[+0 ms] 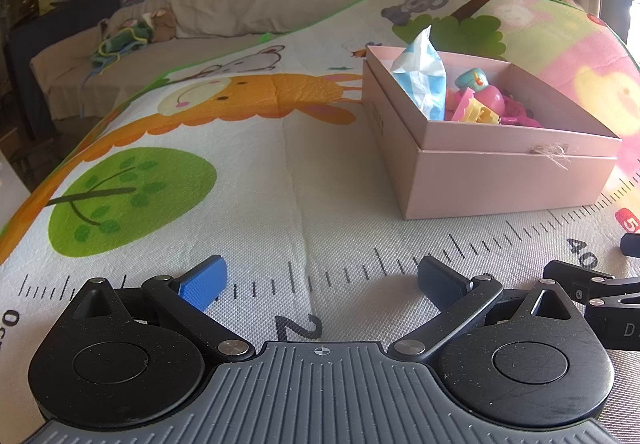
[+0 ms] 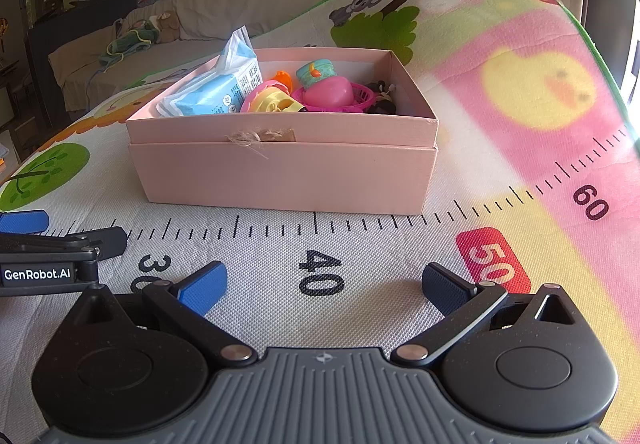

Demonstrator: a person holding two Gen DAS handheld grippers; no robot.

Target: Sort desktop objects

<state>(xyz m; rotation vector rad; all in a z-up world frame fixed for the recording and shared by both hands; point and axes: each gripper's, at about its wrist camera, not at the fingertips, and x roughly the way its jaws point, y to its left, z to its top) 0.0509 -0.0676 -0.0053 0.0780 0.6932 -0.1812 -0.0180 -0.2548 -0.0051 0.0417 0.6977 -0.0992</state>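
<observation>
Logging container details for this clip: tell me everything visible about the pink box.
The pink box looks like matte cardboard: an open rectangular tray seated in a slightly wider base, likely its lid. A frayed fibre scrap clings to the front rim. It sits flat on the printed play mat, beyond both open grippers, touching neither. Inside it are a blue tissue pack leaning at the left end, a pink egg-shaped toy, a teal cup and yellow and orange plastic pieces.
</observation>
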